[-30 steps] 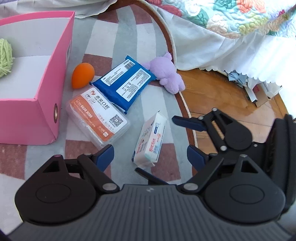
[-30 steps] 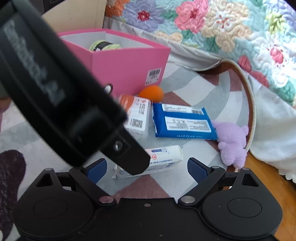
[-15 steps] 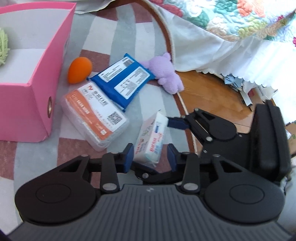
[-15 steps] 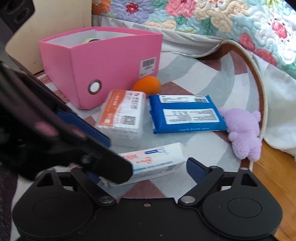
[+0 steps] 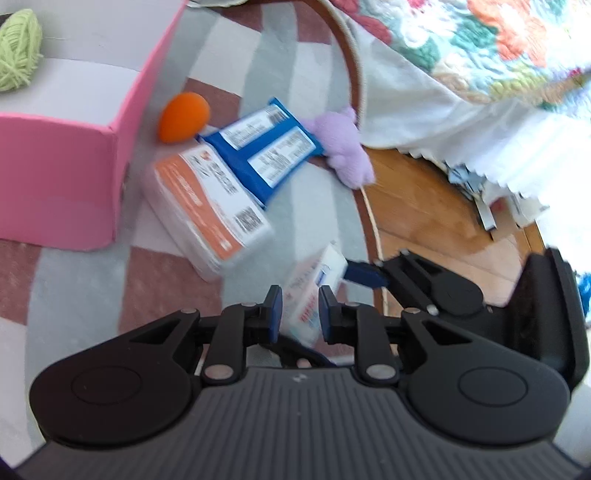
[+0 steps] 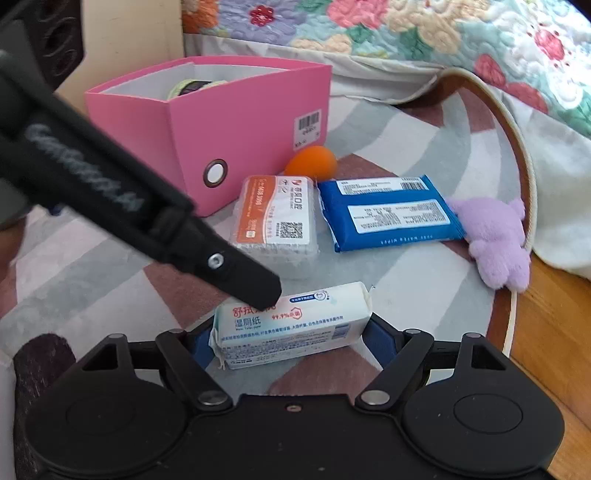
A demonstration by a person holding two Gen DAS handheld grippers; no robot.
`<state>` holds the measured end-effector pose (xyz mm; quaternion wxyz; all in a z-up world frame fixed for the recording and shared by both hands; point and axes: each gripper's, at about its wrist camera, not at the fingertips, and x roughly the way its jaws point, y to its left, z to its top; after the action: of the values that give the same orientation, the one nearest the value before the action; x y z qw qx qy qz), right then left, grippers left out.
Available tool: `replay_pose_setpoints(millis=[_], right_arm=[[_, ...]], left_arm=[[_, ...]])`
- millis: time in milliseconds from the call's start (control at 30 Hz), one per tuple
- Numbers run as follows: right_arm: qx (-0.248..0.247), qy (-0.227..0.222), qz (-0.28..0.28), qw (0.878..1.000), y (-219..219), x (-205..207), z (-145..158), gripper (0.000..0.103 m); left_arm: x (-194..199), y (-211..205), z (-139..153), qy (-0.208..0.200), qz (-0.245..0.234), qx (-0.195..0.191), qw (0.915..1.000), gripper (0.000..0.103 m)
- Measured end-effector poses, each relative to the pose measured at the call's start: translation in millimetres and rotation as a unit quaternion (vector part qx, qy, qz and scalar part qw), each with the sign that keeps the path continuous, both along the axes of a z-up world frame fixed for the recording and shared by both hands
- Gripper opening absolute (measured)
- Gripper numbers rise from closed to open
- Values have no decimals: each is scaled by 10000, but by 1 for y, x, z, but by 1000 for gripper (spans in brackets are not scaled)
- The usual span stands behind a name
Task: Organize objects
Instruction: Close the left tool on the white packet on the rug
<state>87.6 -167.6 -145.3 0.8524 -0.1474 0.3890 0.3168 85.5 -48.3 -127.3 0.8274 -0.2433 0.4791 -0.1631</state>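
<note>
Where bedspread (image 6: 424, 33) hangs, striped rug (image 6: 424, 291).

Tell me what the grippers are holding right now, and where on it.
The left gripper pinches the white wipes pack across its narrow width; the right gripper, jaws closing, brackets its two ends.

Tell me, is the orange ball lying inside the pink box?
No, the orange ball lies on the rug beside the pink box, outside its wall.

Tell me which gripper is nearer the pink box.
Left. The left gripper, shut on the white wipes pack, comes in from the pink box side; the right gripper, jaws closing around that pack, sits farther out.
</note>
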Motion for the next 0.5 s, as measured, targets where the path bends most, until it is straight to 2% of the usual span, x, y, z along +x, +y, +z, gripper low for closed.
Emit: replay_pose_setpoints(millis=[267,367,433,500], right_arm=[[-34,200,-124,9997,1,0,3,83],[-62,314,-63,9995,0,-3,4,83],[-44,346,-22,9994,0,-5,5,83],[23,377,-12,9993,-1,-6,5,84]], left_arm=[[-5,-11,2,101,-327,250,9991,24],[-6,-13,2,159,-498,209,9984,30],[-5,-15,1,178,-566,217,9980,39],[-5,-18,-1,183,-574,324,9977,40]])
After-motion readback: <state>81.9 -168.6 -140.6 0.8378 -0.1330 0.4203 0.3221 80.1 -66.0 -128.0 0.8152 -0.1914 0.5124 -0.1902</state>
